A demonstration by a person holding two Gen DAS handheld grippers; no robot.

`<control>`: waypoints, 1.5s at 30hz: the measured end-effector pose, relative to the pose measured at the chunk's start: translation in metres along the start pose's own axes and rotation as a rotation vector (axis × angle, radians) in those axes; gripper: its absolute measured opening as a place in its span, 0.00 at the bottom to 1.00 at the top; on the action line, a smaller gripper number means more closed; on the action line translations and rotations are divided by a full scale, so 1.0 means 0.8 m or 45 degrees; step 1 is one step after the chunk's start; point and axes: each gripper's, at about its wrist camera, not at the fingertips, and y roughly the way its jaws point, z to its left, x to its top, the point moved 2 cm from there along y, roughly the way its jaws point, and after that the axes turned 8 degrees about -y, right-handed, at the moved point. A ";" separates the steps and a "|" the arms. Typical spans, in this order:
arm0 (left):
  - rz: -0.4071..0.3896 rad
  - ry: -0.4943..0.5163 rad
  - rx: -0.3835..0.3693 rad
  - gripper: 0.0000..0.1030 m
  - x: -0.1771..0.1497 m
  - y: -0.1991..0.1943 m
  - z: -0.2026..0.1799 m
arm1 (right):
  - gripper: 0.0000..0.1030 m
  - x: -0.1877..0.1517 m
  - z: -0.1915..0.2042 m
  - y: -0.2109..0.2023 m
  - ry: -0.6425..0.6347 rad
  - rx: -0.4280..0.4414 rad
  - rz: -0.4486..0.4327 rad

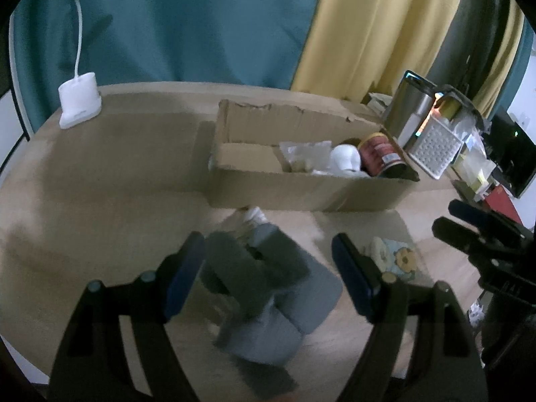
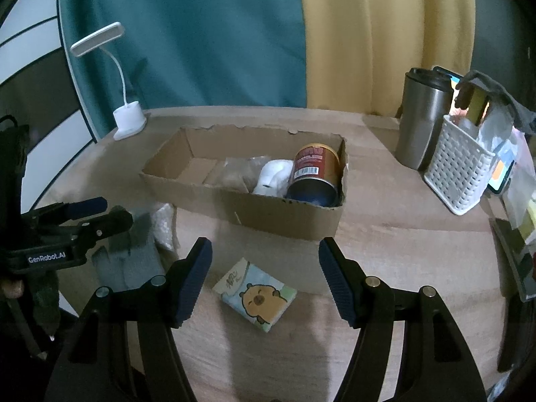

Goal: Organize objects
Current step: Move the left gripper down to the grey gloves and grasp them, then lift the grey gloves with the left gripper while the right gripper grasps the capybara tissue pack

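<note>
Left tongs: jaws wide, holding nothing; grey cloth lies on the desk directly between and under them, its long axis running from near-centre toward the box, folded and blurred. Right tongs: jaws wide, holding nothing; tissue pack with a cartoon animal lies flat on the desk just ahead between the fingers, set diagonally, apart from both. Judgement: each item sits nearest its own tongs, cloth to the left, pack to the right; either could be closed on with a short descent. A small pale bag lies beside the cloth, near the box's front left corner. Box, cardboard, open top, beyond both items: holds a can on its side at the right end, a white object touching it, a clear packet at the middle; left end bare. Basket, white, right of the box, contents unclear; steel tumbler beside it; lamp at the far left.
</note>
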 end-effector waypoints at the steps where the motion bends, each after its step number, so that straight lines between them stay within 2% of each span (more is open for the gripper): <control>1: 0.002 0.002 0.001 0.77 -0.002 0.000 0.001 | 0.68 -0.002 0.001 0.000 -0.001 0.001 0.002; 13: 0.037 0.031 0.002 0.79 -0.023 0.001 0.000 | 0.68 -0.016 0.005 0.006 -0.002 0.017 0.029; 20: 0.044 0.140 -0.022 0.79 -0.033 -0.001 -0.021 | 0.68 -0.022 0.005 0.006 0.010 0.016 0.038; 31: 0.099 0.271 0.016 0.79 -0.056 0.025 -0.038 | 0.68 -0.032 0.000 0.012 0.029 0.016 0.060; 34: 0.130 0.296 0.027 0.79 -0.063 0.032 -0.040 | 0.77 -0.034 -0.001 0.015 0.033 0.020 0.062; 37: 0.129 0.317 0.062 0.79 -0.070 0.038 -0.039 | 0.77 -0.037 0.000 0.019 0.032 0.027 0.069; 40: 0.143 0.307 0.057 0.79 -0.074 0.042 -0.035 | 0.77 -0.041 -0.001 0.027 0.031 0.036 0.087; 43: 0.146 0.292 0.045 0.78 -0.075 0.041 -0.032 | 0.77 -0.045 0.000 0.036 0.024 0.046 0.110; 45: 0.145 0.288 0.043 0.67 -0.075 0.039 -0.030 | 0.77 -0.047 0.002 0.044 0.016 0.055 0.126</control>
